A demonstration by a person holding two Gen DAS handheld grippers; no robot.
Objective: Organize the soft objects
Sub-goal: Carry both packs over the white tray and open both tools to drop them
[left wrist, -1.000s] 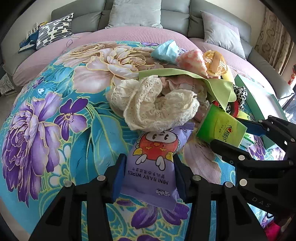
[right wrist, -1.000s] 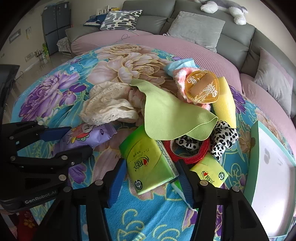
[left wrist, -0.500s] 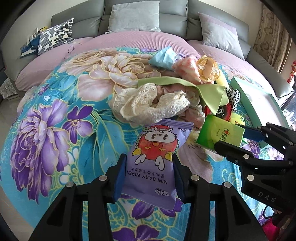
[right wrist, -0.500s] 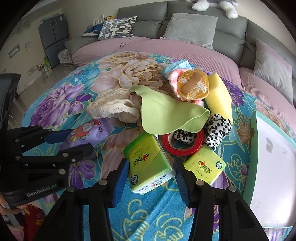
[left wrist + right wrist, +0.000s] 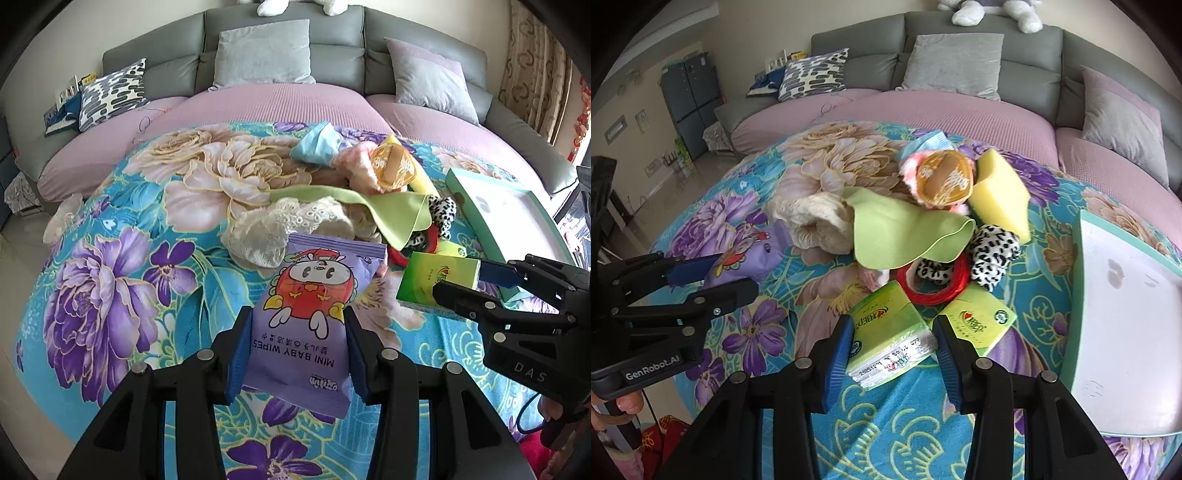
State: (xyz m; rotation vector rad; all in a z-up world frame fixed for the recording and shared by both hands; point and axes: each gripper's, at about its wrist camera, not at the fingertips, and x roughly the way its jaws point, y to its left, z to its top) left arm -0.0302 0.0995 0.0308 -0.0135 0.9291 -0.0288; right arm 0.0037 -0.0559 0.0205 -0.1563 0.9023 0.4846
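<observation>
left tool [image 5: 295, 354]: pinching the lower half of the baby wipes pack [image 5: 314, 306] between its blue pads, the pack lifted clear of the blanket.
baby wipes pack: soft purple pouch, cartoon figure in red, print "MINI BABY WIPES" upside down toward the camera.
right tool [image 5: 894, 347]: jaws closing, blue pads against both sides of the green tissue pack [image 5: 890, 332].
green tissue pack: squat lime-green block in clear wrap, red logo, a printed date strip on its near end.
second tissue pack [image 5: 979, 321]: same green, lying flat just beside the right tool's right finger.
blanket [image 5: 916, 413]: turquoise with purple and cream flowers.
pile beyond: red ring [image 5: 934, 280], spotted plush [image 5: 993, 254], green cloth [image 5: 905, 236], cream lace [image 5: 816, 218], yellow sponge [image 5: 1001, 195], orange packet [image 5: 945, 177] on pink fluff.
tray [image 5: 1126, 306]: pale, mint-rimmed, on the right.
far: grey sofa [image 5: 1027, 59].
</observation>
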